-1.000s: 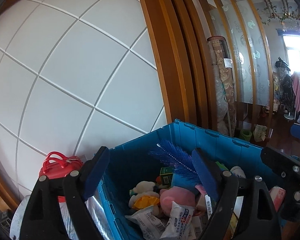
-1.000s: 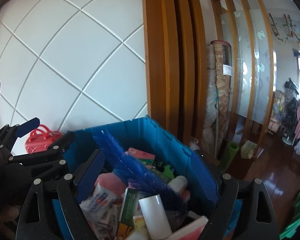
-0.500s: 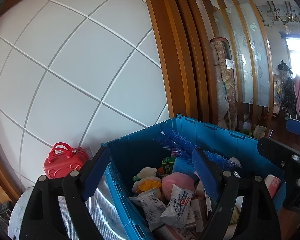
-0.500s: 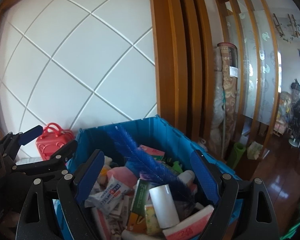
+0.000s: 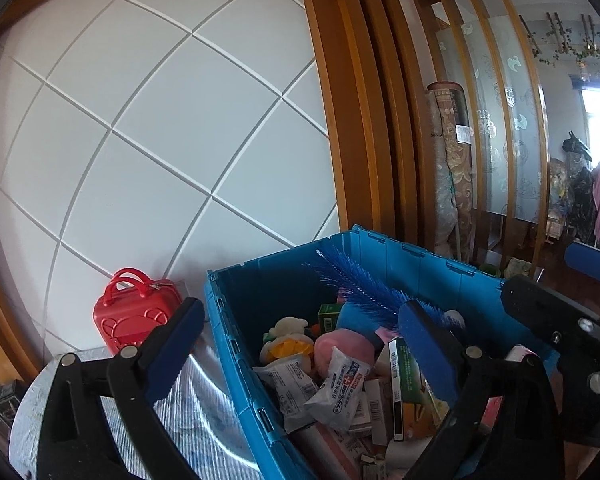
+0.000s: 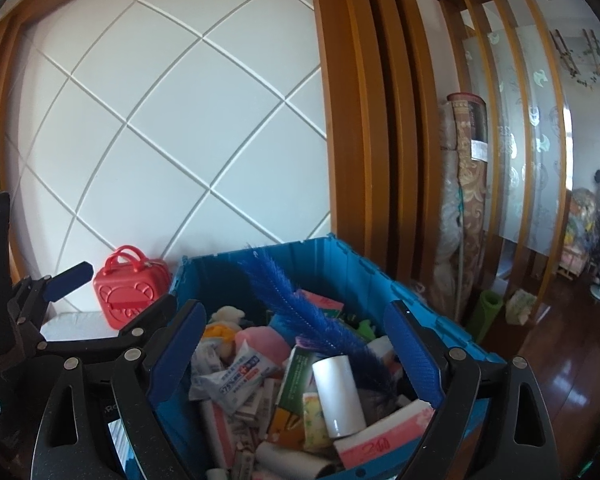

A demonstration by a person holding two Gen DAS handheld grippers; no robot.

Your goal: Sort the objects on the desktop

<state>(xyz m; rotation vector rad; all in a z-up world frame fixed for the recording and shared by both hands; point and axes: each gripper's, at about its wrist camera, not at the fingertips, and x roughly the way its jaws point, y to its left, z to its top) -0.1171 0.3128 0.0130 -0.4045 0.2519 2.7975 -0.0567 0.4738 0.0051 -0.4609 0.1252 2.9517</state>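
Hovering over blue crate (image 5: 388,256), both tongs empty. Left tongs (image 5: 300,344) w/ jaws opening, already wide, nothing btwn pads; left pad sits over the crate's left wall and striped cloth (image 5: 204,412), right pad over crate contents. Right tongs (image 6: 296,344) wide, nothing gripped, straddling crate's near end. Crate on worktop, packed w/ the items for sorting: blue feather-like brush (image 6: 300,312) sticking up diag. from the pile, white cylinder (image 6: 338,396) upright-ish near front, pink plush (image 5: 344,348), yellow/white plush (image 5: 286,340) beside it, white sachets w/ blue print (image 5: 340,388), green box (image 5: 404,380), pink-white carton (image 6: 384,436) at near edge. Red mini suitcase (image 5: 134,316) outside crate, to its left, against white panelled wall (image 5: 160,140); apart from crate. Left tongs also seen in right-wrist view at left edge, beside suitcase in frame. Wooden door frame (image 6: 364,120) behind crate; rolled carpet (image 6: 468,200) upright beyond it. Exact item count in crate can't tell, too jumbled.
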